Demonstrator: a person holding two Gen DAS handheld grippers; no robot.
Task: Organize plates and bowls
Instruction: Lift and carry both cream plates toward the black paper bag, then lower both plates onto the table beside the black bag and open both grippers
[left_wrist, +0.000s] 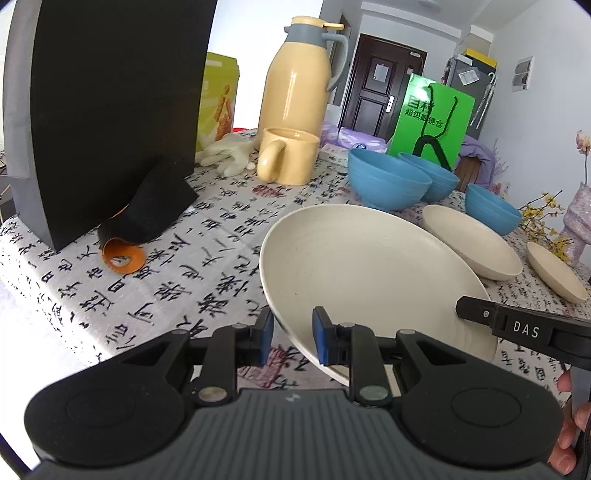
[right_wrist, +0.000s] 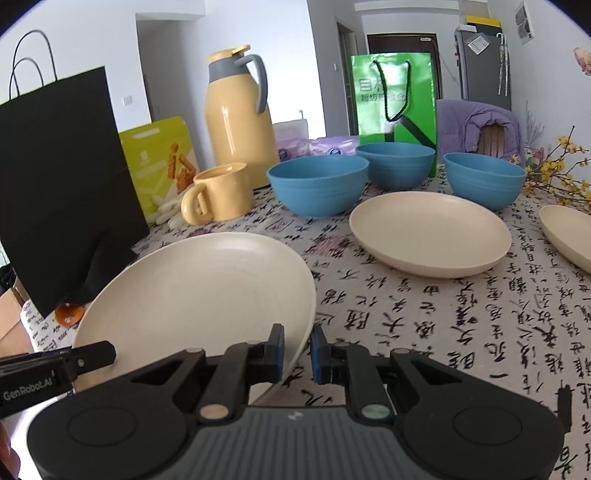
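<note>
- The left gripper straddles the near-left rim of the near plate; its blue pads sit either side of the rim with a gap showing, so it reads as released or only loosely closing, not clenched.
- The right gripper straddles the same plate's near-right rim; its pads also stand apart around the edge; whether either pad presses the rim, the views do not settle.
- The near plate looks tilted, far-left edge high, near edge low between the two tools; it appears propped or half lifted, not lying flat on the cloth.
- To its right lies a second plate, flat; further right a third plate, partly cut off by the frame edge.
- Behind the plates stand three blue bowls: left bowl, middle bowl, right bowl, all separate and upright.
- Far left are a mug, a flask and a black bag; a green bag stands behind the bowls.
- Judged step: taking hold of the first plate, for stacking on the second; nothing is stacked yet, so the task is near its start.
- The next move calls for a firm pinch on the rim, a level lift and a carry right, keeping clear of the bowls.
</note>
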